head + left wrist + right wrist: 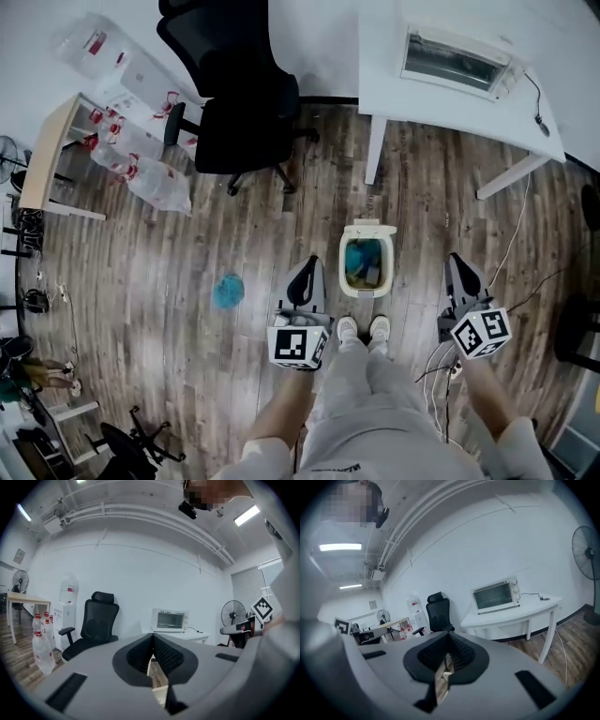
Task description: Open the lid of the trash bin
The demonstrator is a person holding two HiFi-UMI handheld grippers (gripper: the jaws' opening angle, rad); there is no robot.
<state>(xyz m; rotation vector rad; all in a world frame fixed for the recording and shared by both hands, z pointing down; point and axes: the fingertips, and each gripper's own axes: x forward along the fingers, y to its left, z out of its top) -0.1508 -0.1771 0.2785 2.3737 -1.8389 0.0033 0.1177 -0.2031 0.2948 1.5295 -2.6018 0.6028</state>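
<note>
Wooden floor [187,309] fills the frame. White table [441,108] sits upper right, black office chair [234,94] top centre. Trash bin [366,292] stands at centre, blue contents exposed, between left gripper [303,277] and right gripper [462,274]. Both jaw pairs are pressed together and empty.

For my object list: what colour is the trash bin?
Cream white trash bin, best in the head view.

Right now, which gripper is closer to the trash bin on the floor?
Left. The left gripper is close beside the trash bin, on its left; the right gripper is farther off to its right.
</note>
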